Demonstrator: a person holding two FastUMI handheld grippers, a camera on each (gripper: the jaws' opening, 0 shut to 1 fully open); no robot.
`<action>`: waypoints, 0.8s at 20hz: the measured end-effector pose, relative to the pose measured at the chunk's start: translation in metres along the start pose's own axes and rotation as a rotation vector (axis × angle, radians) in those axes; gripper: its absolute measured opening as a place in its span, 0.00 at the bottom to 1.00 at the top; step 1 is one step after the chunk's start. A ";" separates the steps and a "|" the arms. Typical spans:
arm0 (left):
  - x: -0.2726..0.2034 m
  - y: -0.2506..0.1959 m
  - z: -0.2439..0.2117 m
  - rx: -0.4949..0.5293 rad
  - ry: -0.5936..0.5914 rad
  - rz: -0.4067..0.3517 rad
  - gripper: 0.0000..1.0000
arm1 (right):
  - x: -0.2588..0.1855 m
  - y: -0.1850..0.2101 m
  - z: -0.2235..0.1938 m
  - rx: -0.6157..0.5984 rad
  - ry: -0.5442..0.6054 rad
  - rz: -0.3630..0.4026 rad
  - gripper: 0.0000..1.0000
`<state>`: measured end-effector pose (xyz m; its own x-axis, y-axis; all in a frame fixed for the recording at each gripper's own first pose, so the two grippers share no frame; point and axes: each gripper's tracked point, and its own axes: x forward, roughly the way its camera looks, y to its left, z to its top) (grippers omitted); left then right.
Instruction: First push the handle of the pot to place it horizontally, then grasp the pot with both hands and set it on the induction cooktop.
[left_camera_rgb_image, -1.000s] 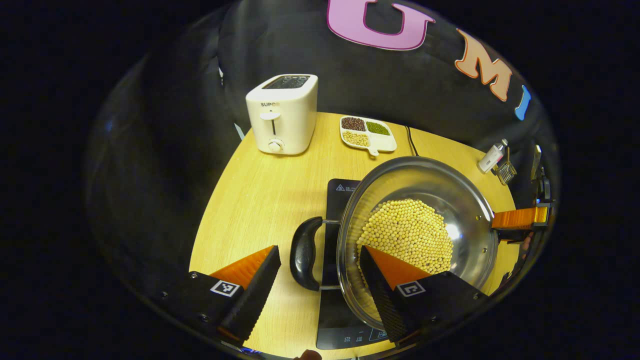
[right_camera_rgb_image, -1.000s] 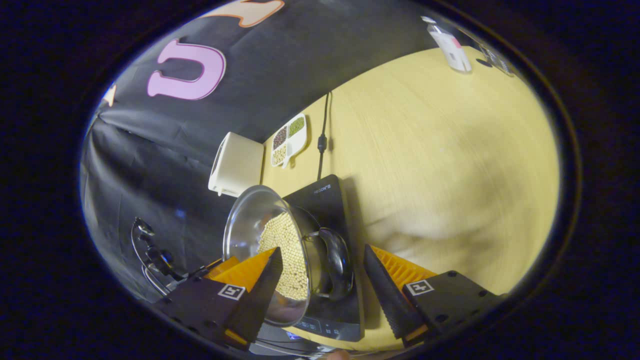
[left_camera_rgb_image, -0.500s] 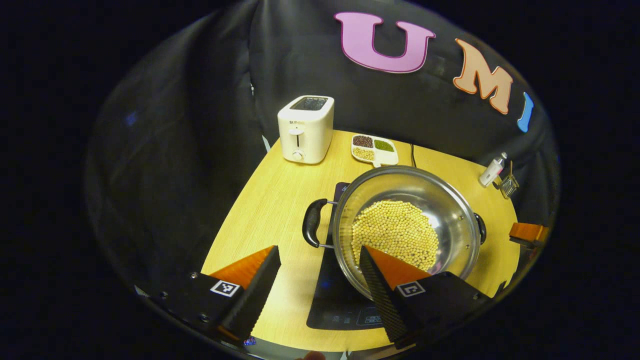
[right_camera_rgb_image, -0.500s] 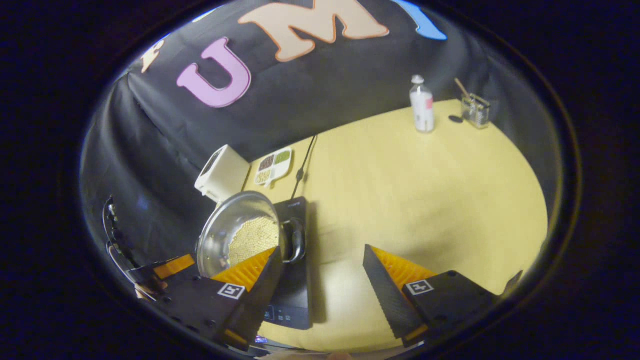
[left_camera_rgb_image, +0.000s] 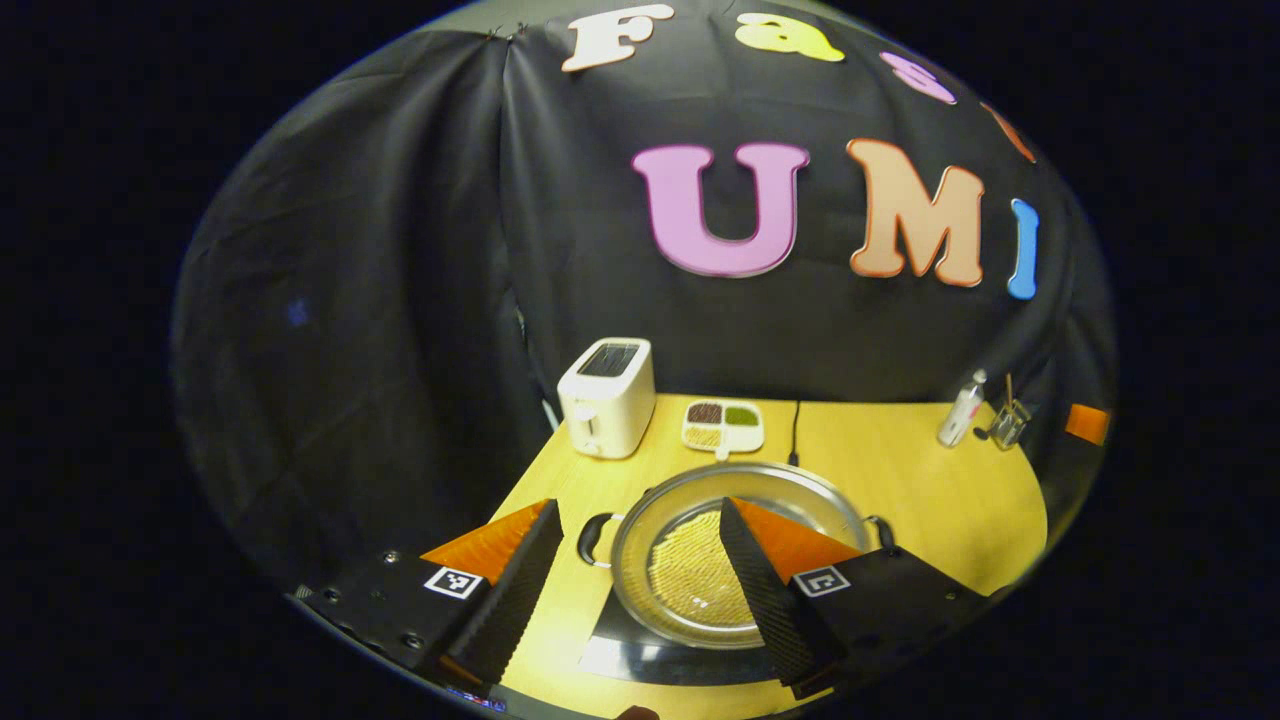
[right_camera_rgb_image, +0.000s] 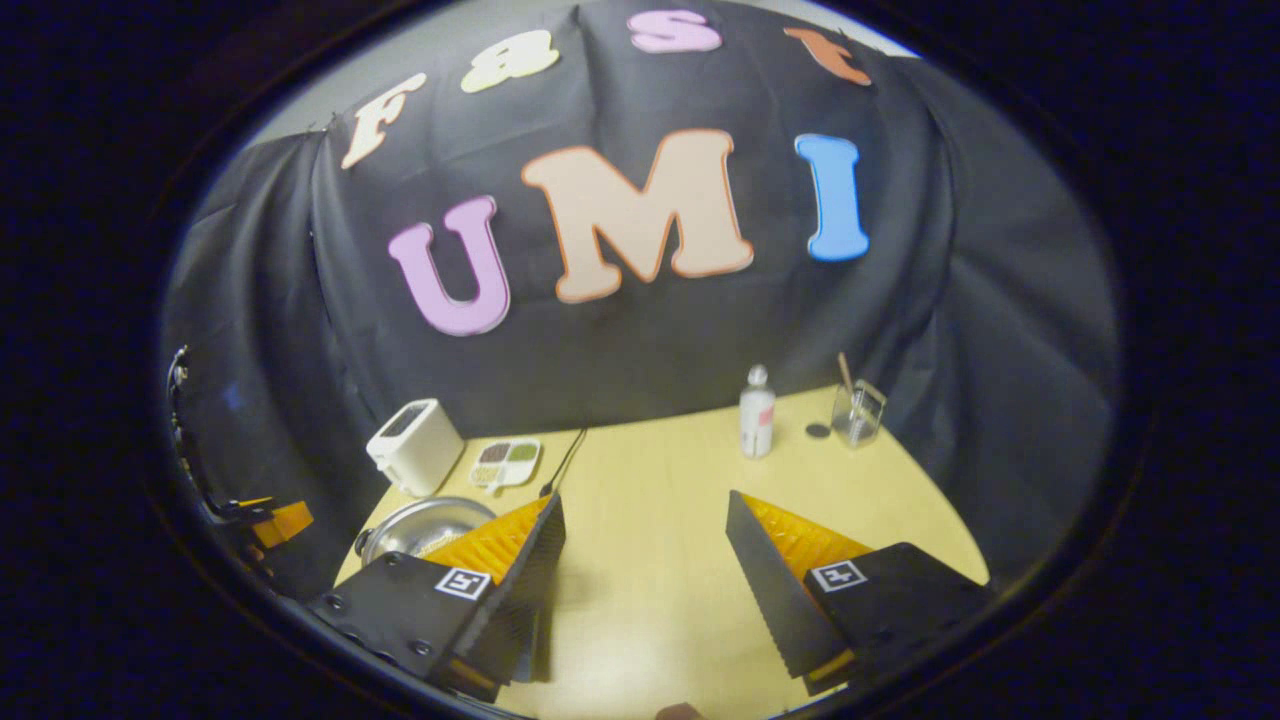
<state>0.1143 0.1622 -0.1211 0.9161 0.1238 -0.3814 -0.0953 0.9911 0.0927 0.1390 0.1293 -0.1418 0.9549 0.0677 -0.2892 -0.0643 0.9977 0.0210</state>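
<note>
A steel pot (left_camera_rgb_image: 640, 545) filled with yellow beans rests on the black induction cooktop (left_camera_rgb_image: 625, 655). Its black handles stick out to the left (left_camera_rgb_image: 594, 538) and right (left_camera_rgb_image: 881, 529). My left gripper (left_camera_rgb_image: 637, 505) is open, held back from the pot and above it, with nothing between its fingers. In the right gripper view the pot (right_camera_rgb_image: 415, 522) lies low at the left, partly behind one finger. My right gripper (right_camera_rgb_image: 645, 497) is open over bare tabletop, holding nothing. The left gripper (right_camera_rgb_image: 268, 520) appears at that view's far left edge.
At the back of the yellow table stand a white toaster (left_camera_rgb_image: 607, 397), a divided dish of beans (left_camera_rgb_image: 723, 425), a black cable (left_camera_rgb_image: 795, 432), a small bottle (left_camera_rgb_image: 962, 408) and a glass holder (left_camera_rgb_image: 1008, 425). The right half of the table (right_camera_rgb_image: 690, 560) is bare wood.
Both grippers have drawn back and risen away from the pot's handles, staying open. The pot stands on the cooktop and looks smaller and farther off.
</note>
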 end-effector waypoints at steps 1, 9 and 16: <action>-0.009 -0.023 0.014 0.003 -0.043 -0.029 0.96 | -0.008 -0.008 0.019 -0.018 -0.042 -0.004 1.00; -0.085 -0.172 0.096 -0.013 -0.318 -0.104 0.96 | -0.059 -0.074 0.109 -0.094 -0.279 0.045 0.93; -0.140 -0.251 0.099 -0.002 -0.415 -0.066 0.96 | -0.117 -0.151 0.148 -0.077 -0.411 0.059 0.93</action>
<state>0.0486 -0.1086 0.0004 0.9994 0.0308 0.0167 -0.0320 0.9964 0.0784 0.0794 -0.0294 0.0303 0.9841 0.1343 0.1165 -0.1292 0.9904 -0.0499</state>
